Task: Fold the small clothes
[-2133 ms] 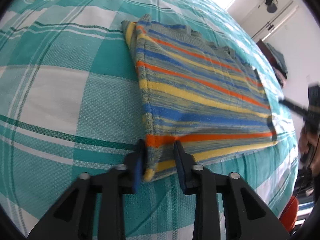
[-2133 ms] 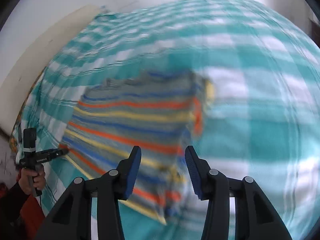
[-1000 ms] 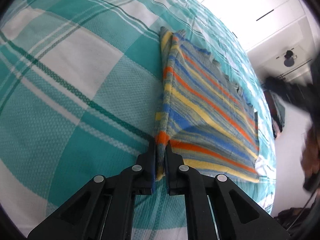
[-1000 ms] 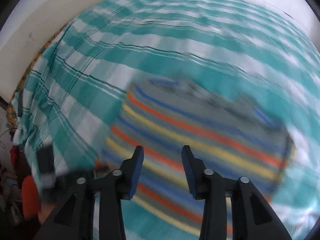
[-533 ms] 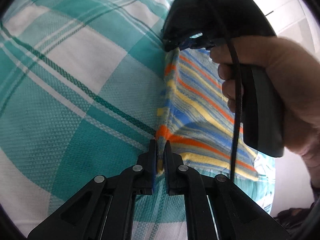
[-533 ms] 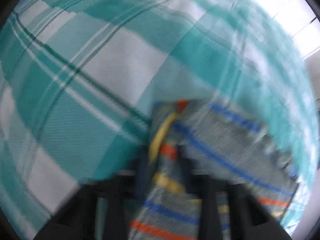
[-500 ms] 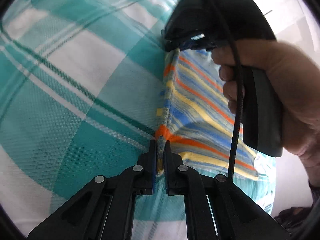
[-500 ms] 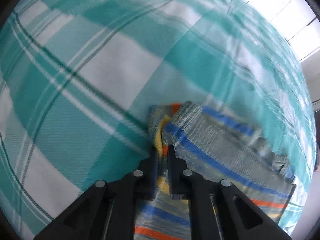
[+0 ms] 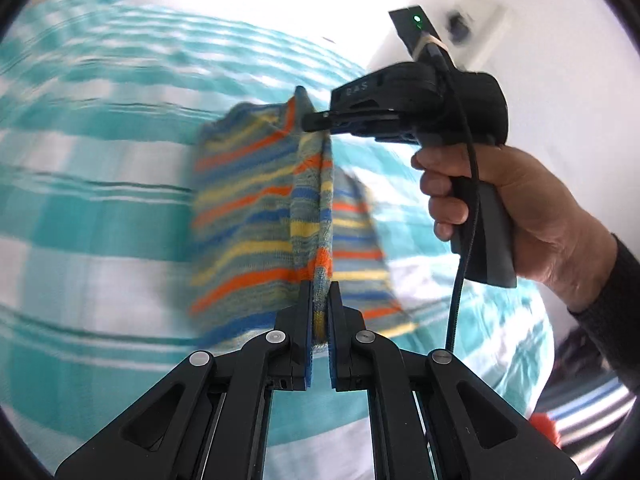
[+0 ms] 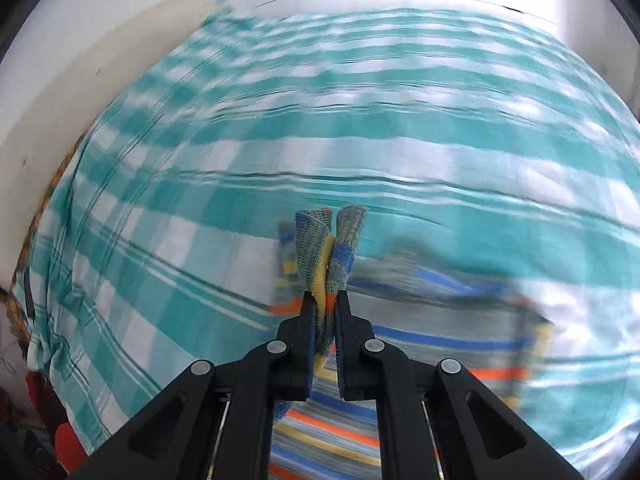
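Observation:
A small striped garment (image 9: 256,216) in grey, orange, yellow and blue hangs lifted above the teal checked bedspread (image 9: 92,208). My left gripper (image 9: 319,292) is shut on one corner of its edge. In the left wrist view my right gripper (image 9: 316,123), held in a person's hand (image 9: 516,204), pinches the far corner of the same edge. In the right wrist view my right gripper (image 10: 325,300) is shut on that bunched corner of the striped garment (image 10: 332,248), and the rest trails blurred below and to the right.
The bedspread (image 10: 400,128) covers a bed that fills both views. A white wall (image 10: 100,20) runs behind it, with a patterned cloth edge (image 10: 24,248) at the left. Red items (image 10: 68,444) lie off the bed's lower left corner.
Both grippers have lifted the gripped edge off the bed, so the garment now hangs between them. The right gripper closed on its corner about half a second ago.

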The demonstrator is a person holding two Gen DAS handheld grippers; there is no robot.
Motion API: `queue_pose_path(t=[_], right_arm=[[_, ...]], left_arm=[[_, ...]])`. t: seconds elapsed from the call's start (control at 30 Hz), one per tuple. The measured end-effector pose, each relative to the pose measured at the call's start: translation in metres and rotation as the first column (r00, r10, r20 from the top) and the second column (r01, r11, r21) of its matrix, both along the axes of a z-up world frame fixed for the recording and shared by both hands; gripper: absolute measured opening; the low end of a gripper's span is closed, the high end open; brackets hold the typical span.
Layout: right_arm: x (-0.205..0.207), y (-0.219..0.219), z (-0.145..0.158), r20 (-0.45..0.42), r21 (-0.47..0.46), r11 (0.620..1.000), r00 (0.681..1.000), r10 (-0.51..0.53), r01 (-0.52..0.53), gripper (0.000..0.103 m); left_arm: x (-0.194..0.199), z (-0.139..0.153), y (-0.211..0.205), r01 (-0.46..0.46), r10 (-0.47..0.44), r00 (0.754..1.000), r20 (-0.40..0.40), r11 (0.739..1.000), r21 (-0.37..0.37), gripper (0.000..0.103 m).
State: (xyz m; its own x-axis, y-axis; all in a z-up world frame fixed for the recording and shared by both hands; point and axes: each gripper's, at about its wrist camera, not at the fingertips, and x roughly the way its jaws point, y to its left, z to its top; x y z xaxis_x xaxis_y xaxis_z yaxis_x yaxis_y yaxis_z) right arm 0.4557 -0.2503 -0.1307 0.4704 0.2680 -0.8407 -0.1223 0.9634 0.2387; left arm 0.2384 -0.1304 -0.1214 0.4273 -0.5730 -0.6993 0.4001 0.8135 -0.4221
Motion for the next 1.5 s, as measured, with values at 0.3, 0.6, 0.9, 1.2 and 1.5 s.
queue_pose_path(t=[0.3, 0.6, 0.9, 1.2, 1.5], right_arm=[[-0.027, -0.143, -0.089, -0.065, 0.129, 0.967, 0.975, -0.213, 0.22, 0.008], [-0.033, -0.16, -0.101, -0.052, 0.085, 0.962, 0.966, -0.255, 0.258, 0.005], [-0.101, -0.156, -0.052, -0.02, 0.157, 0.968, 0.981, -0.193, 0.193, 0.046], [-0.144, -0.074, -0.096, -0.167, -0.038, 0.998, 0.985, -0.05, 0.044, 0.005], [-0.148, -0.088, -0.104, -0.138, 0.013, 0.992, 0.982, -0.126, 0.128, 0.006]], left_arm=[[-0.005, -0.06, -0.112, 0.145, -0.136, 0.989, -0.065, 0.973, 0.18, 0.003], [-0.01, -0.066, -0.132, 0.179, -0.174, 0.984, -0.042, 0.949, 0.258, 0.012], [-0.025, -0.02, -0.005, -0.025, 0.022, 0.999, 0.025, 0.989, 0.144, 0.079], [0.012, -0.049, 0.009, -0.174, 0.191, 0.981, -0.009, 0.909, 0.378, 0.07], [0.015, -0.061, 0.003, -0.151, 0.173, 0.985, -0.006, 0.88, 0.451, 0.069]])
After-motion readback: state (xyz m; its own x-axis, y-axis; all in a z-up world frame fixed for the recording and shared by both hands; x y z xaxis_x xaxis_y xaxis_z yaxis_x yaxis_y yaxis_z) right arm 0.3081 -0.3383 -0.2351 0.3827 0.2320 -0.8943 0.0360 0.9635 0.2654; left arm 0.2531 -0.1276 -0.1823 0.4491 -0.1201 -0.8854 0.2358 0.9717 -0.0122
